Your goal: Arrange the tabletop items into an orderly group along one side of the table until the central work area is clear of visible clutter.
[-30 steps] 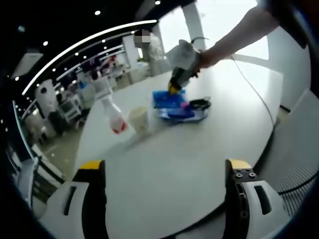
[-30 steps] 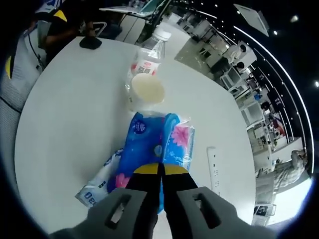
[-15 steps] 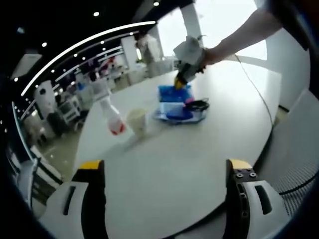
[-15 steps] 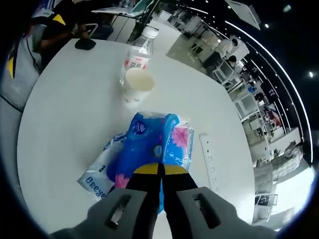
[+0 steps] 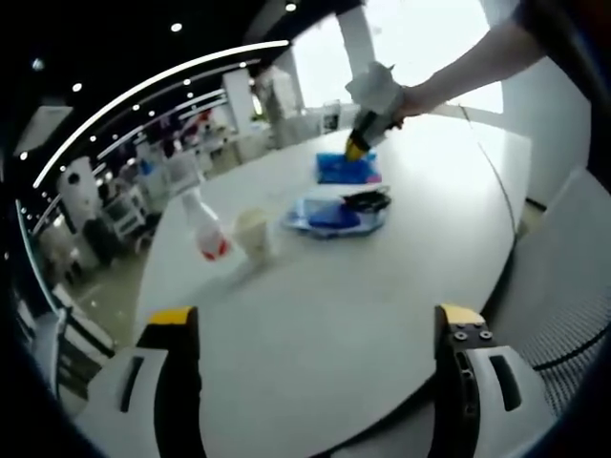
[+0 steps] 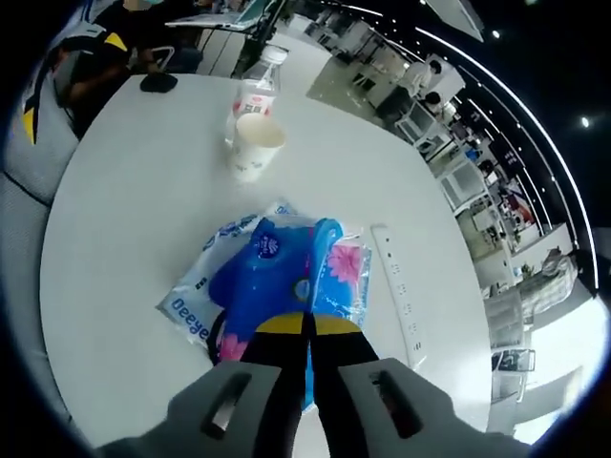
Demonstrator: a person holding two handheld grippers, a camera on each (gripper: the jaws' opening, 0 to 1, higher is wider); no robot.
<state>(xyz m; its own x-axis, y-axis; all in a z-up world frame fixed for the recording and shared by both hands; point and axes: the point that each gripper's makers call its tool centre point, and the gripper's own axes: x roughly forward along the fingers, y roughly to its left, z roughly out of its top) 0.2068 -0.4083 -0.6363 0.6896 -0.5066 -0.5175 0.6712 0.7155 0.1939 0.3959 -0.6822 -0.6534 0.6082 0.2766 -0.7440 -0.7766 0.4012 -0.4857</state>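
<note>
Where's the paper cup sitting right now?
In the right gripper view the paper cup stands on the white table, right beside the water bottle, beyond the blue tissue pack the right gripper holds.

The right hand-held gripper (image 6: 307,329) pinches a blue tissue pack (image 6: 286,272) above the white table (image 6: 124,210).

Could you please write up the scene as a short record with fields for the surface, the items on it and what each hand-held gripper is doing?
surface: round white table
right hand-held gripper: shut on the blue tissue pack, held above the table
left hand-held gripper: open, holding nothing, over the table's near edge
flat wipes packet: lying on the table under the held pack
paper cup: upright, next to the water bottle
power strip: lying near the table edge
small black item: at the table's edge by a seated person
</note>
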